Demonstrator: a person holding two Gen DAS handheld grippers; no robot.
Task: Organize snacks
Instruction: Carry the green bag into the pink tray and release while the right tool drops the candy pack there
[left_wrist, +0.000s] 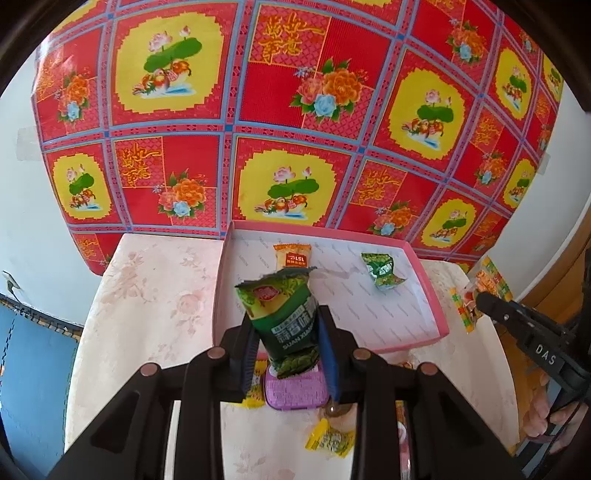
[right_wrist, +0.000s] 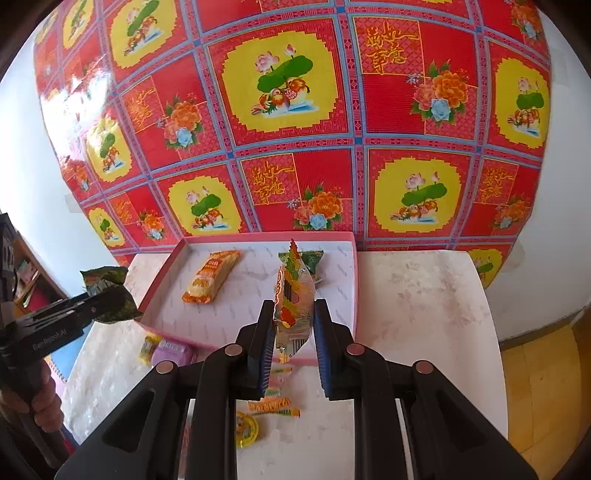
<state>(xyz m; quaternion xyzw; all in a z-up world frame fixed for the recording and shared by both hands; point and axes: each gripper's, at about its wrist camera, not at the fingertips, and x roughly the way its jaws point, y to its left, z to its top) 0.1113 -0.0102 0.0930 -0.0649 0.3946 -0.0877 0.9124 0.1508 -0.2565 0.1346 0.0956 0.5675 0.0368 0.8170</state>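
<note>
Left claw: we hold the left black two-finger gripper (left_wrist: 286, 334) tilted down over the near edge of the box, its blue pads nearly closed on the dark green crinkled foil snack packet (left_wrist: 286, 317), which stands upright between them, off the table.
Right claw: the right black two-finger gripper (right_wrist: 293, 332) points steeply down, jaws drawn in on the clear plastic packet with orange and yellow print (right_wrist: 293, 295); we see it edge-on against the left pad, raised over the box's near rim.
Wall: glossy red sheet with yellow lotus panels (right_wrist: 288, 147) hangs behind.
Table: pale floral tabletop (right_wrist: 413, 295), smooth and slightly glossy.
Box: shallow pink-rimmed cardboard box with white lining (left_wrist: 428, 291) at the table's far edge.
In the box: an orange oblong wrapper (right_wrist: 210, 277) and a crumpled green wrapper (left_wrist: 380, 273), apart.
On the table: a purple ribbed packet (left_wrist: 295, 391) just beside the box, small yellow sachets (left_wrist: 330, 441) nearer us.
</note>
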